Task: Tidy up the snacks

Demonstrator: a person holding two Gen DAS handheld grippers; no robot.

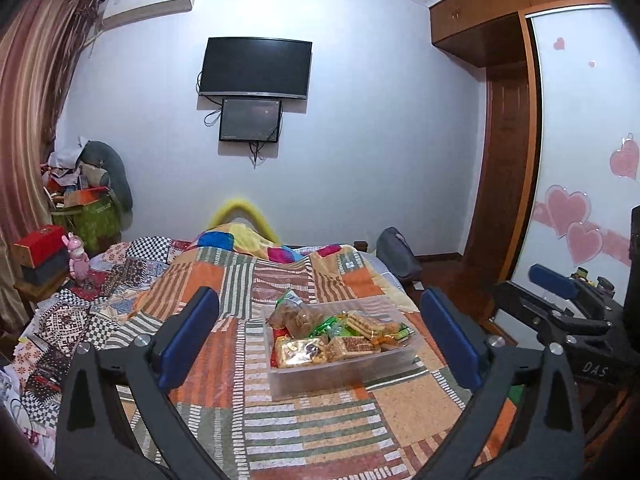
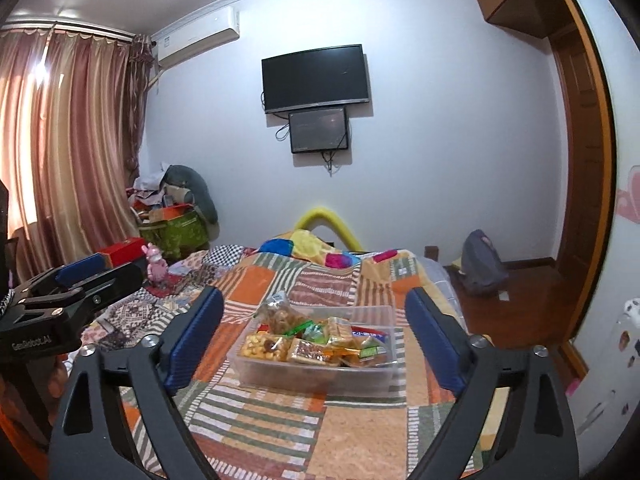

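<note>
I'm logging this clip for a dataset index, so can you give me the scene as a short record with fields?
setting: bedroom, patchwork bedspread on a bed
container: clear plastic bin resting on the bedspread, no lid visible
contents: wrapped snacks piled in the bin, some rising above its rim
left hand-held gripper: open, holding nothing, short of the bin
right hand-held gripper: open, holding nothing, short of the bin
background: wall TV with smaller screen below, curtains, air conditioner
</note>
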